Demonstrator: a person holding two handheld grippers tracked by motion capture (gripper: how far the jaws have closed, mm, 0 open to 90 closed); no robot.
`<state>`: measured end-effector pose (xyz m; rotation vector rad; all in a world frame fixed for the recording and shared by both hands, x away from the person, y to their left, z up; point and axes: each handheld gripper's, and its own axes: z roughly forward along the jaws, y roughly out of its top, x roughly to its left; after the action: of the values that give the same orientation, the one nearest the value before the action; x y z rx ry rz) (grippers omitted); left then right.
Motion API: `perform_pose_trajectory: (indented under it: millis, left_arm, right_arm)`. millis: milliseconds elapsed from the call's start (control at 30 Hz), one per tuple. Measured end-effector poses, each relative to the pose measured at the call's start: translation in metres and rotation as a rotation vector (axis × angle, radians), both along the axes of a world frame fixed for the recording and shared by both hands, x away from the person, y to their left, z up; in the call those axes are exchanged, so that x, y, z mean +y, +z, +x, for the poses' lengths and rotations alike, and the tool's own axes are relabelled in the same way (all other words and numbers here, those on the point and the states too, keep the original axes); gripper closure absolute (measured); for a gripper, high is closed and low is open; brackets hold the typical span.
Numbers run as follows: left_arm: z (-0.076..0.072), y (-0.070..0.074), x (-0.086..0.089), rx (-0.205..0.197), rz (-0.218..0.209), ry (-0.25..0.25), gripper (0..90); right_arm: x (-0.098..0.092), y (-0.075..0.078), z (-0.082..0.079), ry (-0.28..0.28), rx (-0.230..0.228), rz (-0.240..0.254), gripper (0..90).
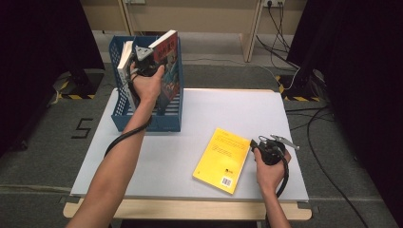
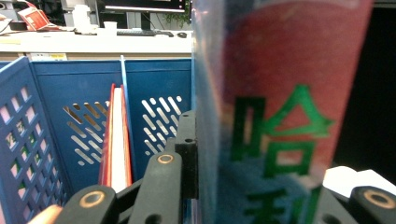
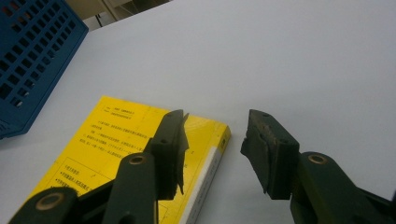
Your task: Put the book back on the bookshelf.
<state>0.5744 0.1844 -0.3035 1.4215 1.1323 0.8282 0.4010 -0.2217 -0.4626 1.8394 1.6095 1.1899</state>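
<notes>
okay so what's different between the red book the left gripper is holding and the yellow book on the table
The red book is held up over the blue file rack, clamped in the left gripper; the yellow book lies flat on the white table, with nothing gripping it. The red book's cover shows large green characters in the left gripper view; the yellow book's cover carries small dark print. The right gripper sits open beside the yellow book. Both are closed paperbacks.

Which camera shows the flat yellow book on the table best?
The high view: the whole flat yellow book lies on the white table. The right gripper view shows its upper part behind a jaw. The left gripper view faces the blue rack.
</notes>
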Motion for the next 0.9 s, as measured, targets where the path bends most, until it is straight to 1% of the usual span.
perform_pose_trajectory:
  millis: [200,367,433,767,900]
  left_arm:
    - [0.003,-0.004,-0.001,0.005,0.004,0.01,74.5]
    - [0.005,-0.007,-0.002,0.006,0.008,0.015,74.5]
    - [0.006,-0.009,-0.002,0.007,0.014,0.015,74.5]
    - [0.009,-0.019,-0.003,0.002,0.019,0.015,74.5]
    - [0.01,-0.021,-0.005,-0.002,0.03,0.013,74.5]
  right_arm:
    - [0.0,0.0,0.0,0.003,0.001,-0.002,57.7]
    - [0.0,0.0,0.0,-0.004,0.004,0.009,57.7]
    - [-0.001,0.0,0.0,-0.002,0.002,0.002,57.8]
    - [0.0,0.0,0.0,-0.002,0.003,0.001,57.8]
    - [0.0,-0.001,0.0,-0.003,0.003,0.002,57.8]
